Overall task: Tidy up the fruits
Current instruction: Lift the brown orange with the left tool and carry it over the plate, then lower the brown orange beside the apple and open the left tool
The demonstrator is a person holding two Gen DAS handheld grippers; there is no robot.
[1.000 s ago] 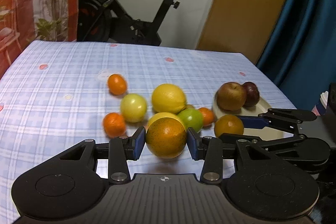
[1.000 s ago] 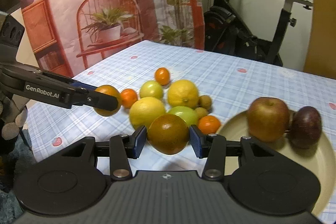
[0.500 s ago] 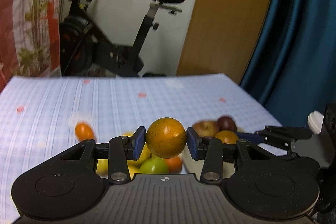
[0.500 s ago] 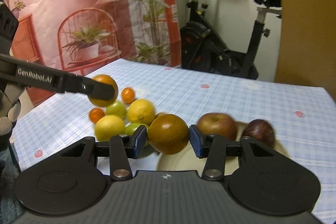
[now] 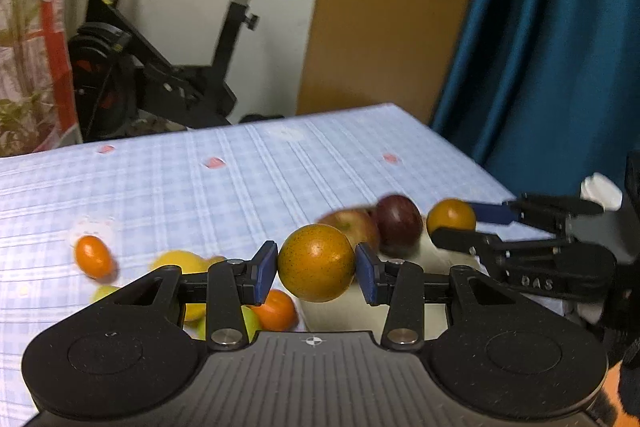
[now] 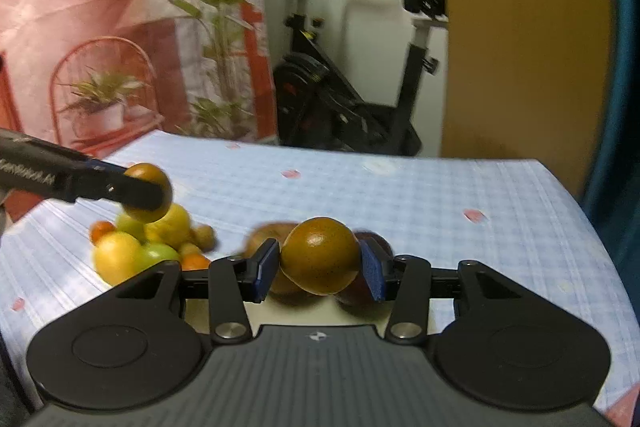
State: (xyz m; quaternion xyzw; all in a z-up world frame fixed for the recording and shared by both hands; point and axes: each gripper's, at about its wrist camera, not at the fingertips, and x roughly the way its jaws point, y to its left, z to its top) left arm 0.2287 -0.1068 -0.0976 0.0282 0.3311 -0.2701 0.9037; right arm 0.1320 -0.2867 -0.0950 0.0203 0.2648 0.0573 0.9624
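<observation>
My left gripper [image 5: 316, 269] is shut on an orange [image 5: 316, 267] and holds it in the air above the table. My right gripper [image 6: 319, 263] is shut on a darker brownish orange [image 6: 320, 261], also in the air, over the pale plate [image 5: 332, 315]. A red apple [image 5: 352, 227] and a dark purple fruit [image 5: 400, 223] lie on the plate. The right gripper with its orange [image 5: 451, 217] shows at the right in the left wrist view. The left gripper's orange [image 6: 148, 193] shows at the left in the right wrist view.
A pile of loose fruit lies left of the plate: a lemon [image 6: 118, 257], a green fruit [image 6: 160, 253], small oranges [image 5: 93, 255] and small brown fruits [image 6: 202, 237]. An exercise bike [image 5: 168, 59] stands beyond the table's far edge. A blue curtain [image 5: 560, 47] hangs at right.
Both grippers have risen with their oranges and tilted up, so the table and fruit pile sit lower in view. Both stay shut on their oranges.
</observation>
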